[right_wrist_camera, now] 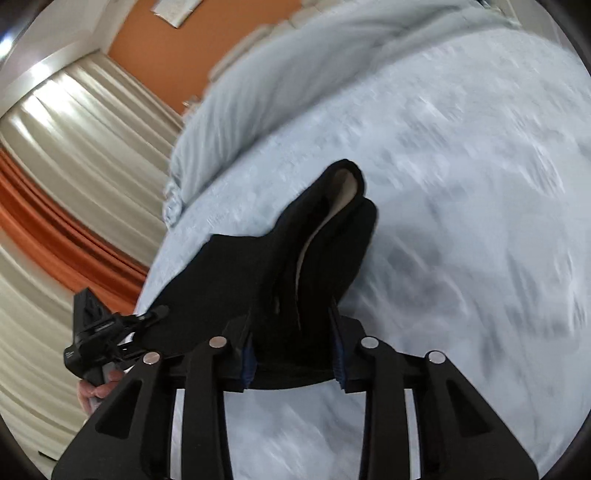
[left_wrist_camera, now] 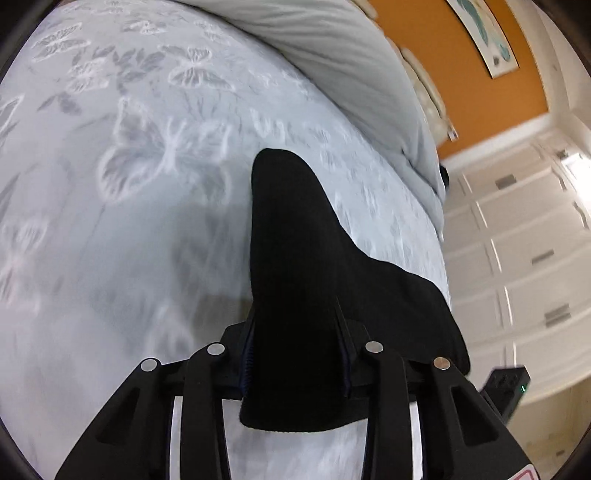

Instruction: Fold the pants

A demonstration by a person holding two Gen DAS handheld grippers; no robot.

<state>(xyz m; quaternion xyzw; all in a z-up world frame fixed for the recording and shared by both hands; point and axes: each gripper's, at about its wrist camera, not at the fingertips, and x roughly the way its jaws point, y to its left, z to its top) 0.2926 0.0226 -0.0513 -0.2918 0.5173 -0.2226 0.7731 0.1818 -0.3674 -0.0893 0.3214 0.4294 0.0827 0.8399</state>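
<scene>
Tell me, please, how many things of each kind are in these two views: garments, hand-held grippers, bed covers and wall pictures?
Black pants: 1, bunched between the fingers of both grippers.
Hand-held grippers: 2, the left hand-held gripper and the right hand-held gripper.
Butterfly-print bedspread: 1.
Grey duvet: 1, rolled along the far edge of the bed.
Framed picture: 1.
Total: 6.

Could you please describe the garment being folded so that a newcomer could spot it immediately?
Look at the pale butterfly-print bedspread covering the bed. Lifted above it hang the black pants, with cloth between the fingers of both grippers. They are the only dark fabric there, with a pale lining showing at one bunched end.
</scene>
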